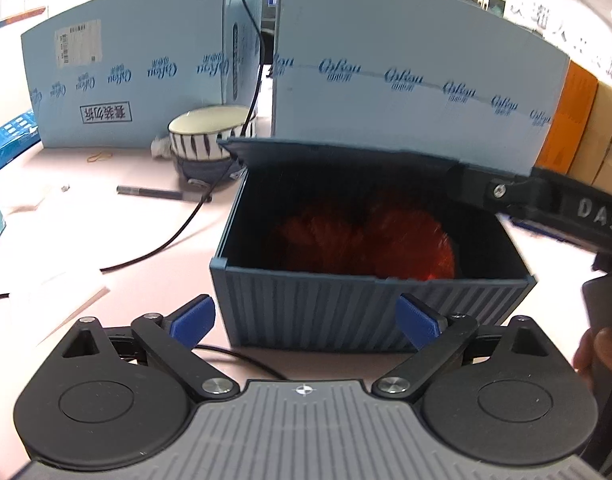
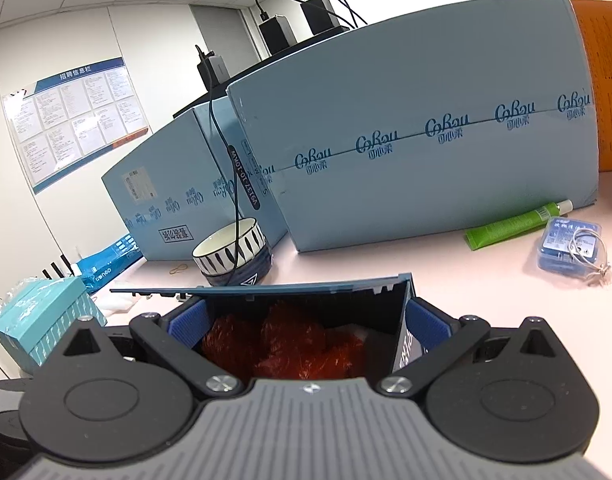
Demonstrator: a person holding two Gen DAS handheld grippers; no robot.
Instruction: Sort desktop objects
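Observation:
A dark blue ribbed storage box [image 1: 365, 316] stands on the pink desk, its hinged lid [image 1: 337, 152] raised. A red fuzzy object [image 1: 369, 236] lies inside; it also shows in the right wrist view [image 2: 290, 340]. My left gripper [image 1: 306, 320] is open and empty just in front of the box's near wall. My right gripper [image 2: 306, 320] is open over the box's right side, its fingers [image 2: 425, 326] spread beside the raised lid [image 2: 262, 290]; it enters the left wrist view at the lid's right corner [image 1: 545, 200].
Two large light blue cartons [image 1: 405, 80] stand behind the box. A striped bowl [image 1: 206, 136], a pen [image 1: 154, 192], a black cable [image 1: 178, 236] and a rubber band [image 1: 100, 156] lie left. A green tube [image 2: 513, 226], a blue case [image 2: 569, 248] and teal tissue packs [image 2: 46, 320] are around.

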